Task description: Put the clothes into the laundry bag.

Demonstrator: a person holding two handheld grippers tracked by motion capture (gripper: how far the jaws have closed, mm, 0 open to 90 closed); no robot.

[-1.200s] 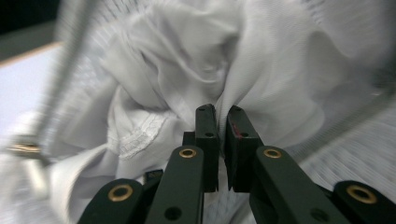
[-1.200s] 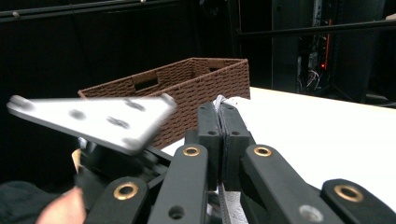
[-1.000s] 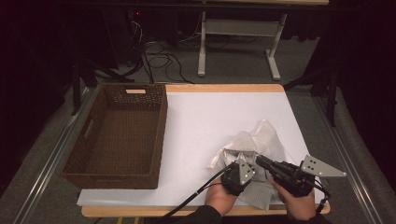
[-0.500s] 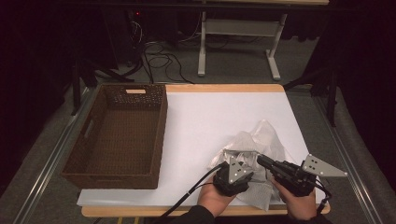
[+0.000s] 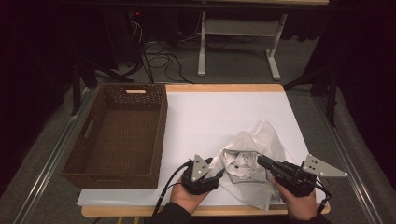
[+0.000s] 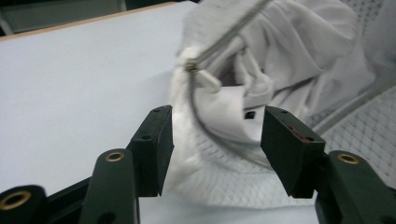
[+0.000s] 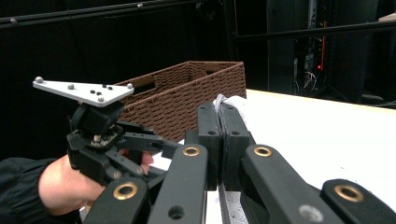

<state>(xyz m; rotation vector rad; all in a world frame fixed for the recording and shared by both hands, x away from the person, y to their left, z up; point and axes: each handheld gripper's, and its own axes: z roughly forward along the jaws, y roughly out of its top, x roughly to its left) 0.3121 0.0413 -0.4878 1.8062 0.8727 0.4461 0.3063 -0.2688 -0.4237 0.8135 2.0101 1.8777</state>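
A crumpled white garment (image 5: pixel 254 144) lies on the white table cover near the front right. My left gripper (image 5: pixel 218 173) sits just left of it, and its jaws have just been opening. In the left gripper view the garment (image 6: pixel 299 56) and its drawstring (image 6: pixel 205 79) show between and beyond the left gripper (image 6: pixel 217 140), but neither pad presses on them. My right gripper (image 5: pixel 259 161) points left into the heap. Its jaws stand together on a fold of the garment (image 7: pixel 229 100), right gripper (image 7: pixel 223 135) level.
A brown wicker basket (image 5: pixel 159 135) stands at the left of the table, nothing visible inside; it also appears behind the other hand as the basket (image 7: pixel 187 98). The white table cover (image 5: pixel 210 112) stretches bare between basket and garment. Beyond the far edge the floor holds cables and a stand.
My left gripper has let go of the garment, opened its jaws and drawn back to the left. The right gripper has stayed where it was, still shut.
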